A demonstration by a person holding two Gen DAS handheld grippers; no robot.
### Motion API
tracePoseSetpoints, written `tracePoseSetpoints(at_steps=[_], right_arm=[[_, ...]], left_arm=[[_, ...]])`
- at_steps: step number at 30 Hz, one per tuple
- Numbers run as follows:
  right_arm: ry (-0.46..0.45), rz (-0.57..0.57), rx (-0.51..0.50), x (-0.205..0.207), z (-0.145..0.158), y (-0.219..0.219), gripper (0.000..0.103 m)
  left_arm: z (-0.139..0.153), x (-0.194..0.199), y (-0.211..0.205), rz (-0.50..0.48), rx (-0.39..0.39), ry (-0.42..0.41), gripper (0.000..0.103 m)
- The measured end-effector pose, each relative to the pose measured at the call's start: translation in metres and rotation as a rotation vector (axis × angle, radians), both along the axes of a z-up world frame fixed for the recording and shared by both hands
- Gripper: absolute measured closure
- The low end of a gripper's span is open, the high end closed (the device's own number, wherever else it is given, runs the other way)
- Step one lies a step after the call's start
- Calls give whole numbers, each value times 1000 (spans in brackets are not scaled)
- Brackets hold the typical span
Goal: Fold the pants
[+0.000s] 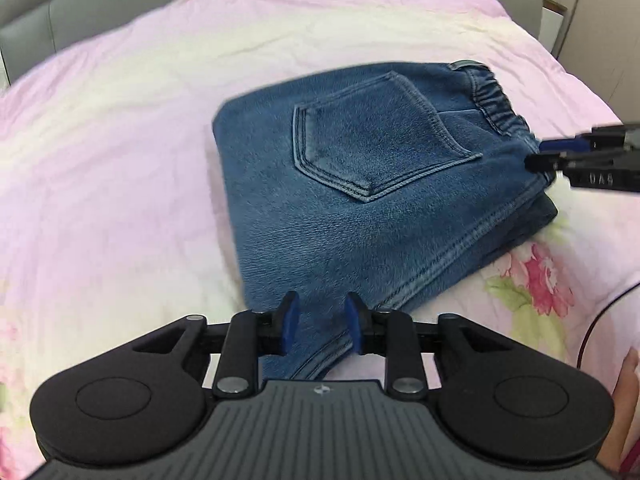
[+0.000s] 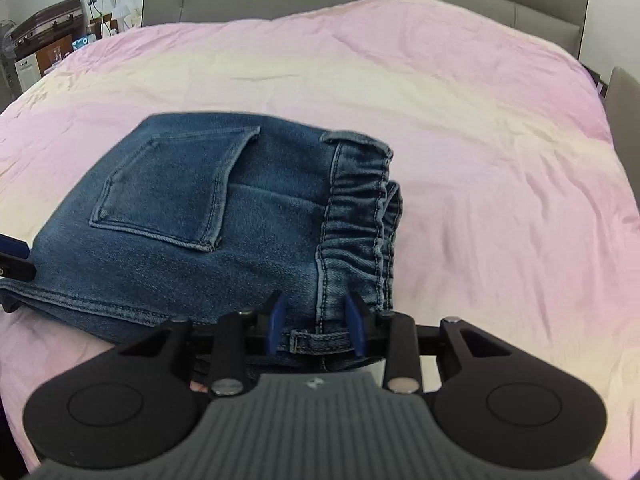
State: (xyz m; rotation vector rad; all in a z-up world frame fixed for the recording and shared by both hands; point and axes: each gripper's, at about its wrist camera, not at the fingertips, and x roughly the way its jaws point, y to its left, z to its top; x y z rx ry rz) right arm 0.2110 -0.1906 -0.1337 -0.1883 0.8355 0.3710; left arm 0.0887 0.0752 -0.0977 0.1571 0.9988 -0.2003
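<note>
The pants (image 1: 360,184) run under the left gripper (image 1: 322,322) at 6 o'clock, hem hidden. At 3 o'clock the right gripper (image 1: 538,156) is cut off. A hand (image 1: 626,392) is clipped at 4 o'clock.

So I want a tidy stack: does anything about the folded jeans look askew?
Mostly neat. The jeans lie folded on the pink bedspread, pocket up, but the lower layers stick out unevenly past the top one at the near edge.

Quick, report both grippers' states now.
Left gripper: open, jaws apart over the folded jeans, gripping nothing.
Right gripper: open, pads astride the jeans' waistband, not pressing.
</note>
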Motion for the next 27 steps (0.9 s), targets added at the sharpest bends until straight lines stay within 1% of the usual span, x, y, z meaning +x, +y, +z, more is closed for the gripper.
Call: tracePoseSetpoints(at_steps=[1, 3, 4, 5, 6, 8, 9, 10, 11, 12, 13, 15, 17, 19, 21, 23, 25, 27], right_arm=[[-19, -7, 25, -6, 8, 0, 65], [-24, -7, 93, -19, 18, 1, 65], [-22, 9, 124, -26, 20, 5, 65], [-21, 26, 146, -34, 21, 10, 66], [-16, 53, 169, -42, 19, 17, 66], [4, 120, 199, -58, 11, 33, 68], [11, 147, 205, -66, 6, 40, 71], [20, 173, 208, -73, 0, 47, 76], [30, 197, 210, -81, -7, 55, 78], [38, 216, 211, -88, -11, 62, 80], [40, 241, 210, -92, -16, 68, 83], [16, 296, 197, -100, -20, 80, 89], [-14, 353, 191, -103, -22, 94, 89], [-43, 419, 189, -104, -27, 110, 91], [-86, 458, 166, -105, -33, 126, 95], [-111, 467, 163, -99, -36, 140, 102], [-135, 445, 143, -89, -42, 151, 103], [-131, 424, 130, -76, -49, 158, 103]], left_arm=[[4, -7, 0, -34, 28, -13, 49], [7, -21, -5, -108, 95, -35, 38], [5, -27, -11, -150, 136, -40, 34], [0, -31, -17, -188, 181, -39, 33], [-7, -34, -24, -217, 240, -42, 32], [-20, -36, -34, -243, 353, -69, 32], [-29, -36, -39, -260, 394, -82, 37], [-34, -34, -40, -264, 411, -88, 52], [-35, -33, -39, -265, 400, -88, 61], [-31, -32, -35, -256, 345, -80, 79], [-25, -32, -30, -232, 289, -81, 87], [-10, -34, -18, -189, 210, -111, 90], [1, -36, -9, -163, 147, -123, 93], [6, -37, -6, -159, 124, -126, 94], [10, -38, -7, -167, 121, -126, 95], [7, -37, -6, -168, 112, -125, 95], [9, -36, -1, -158, 79, -117, 95], [8, -34, 3, -146, 49, -111, 95]])
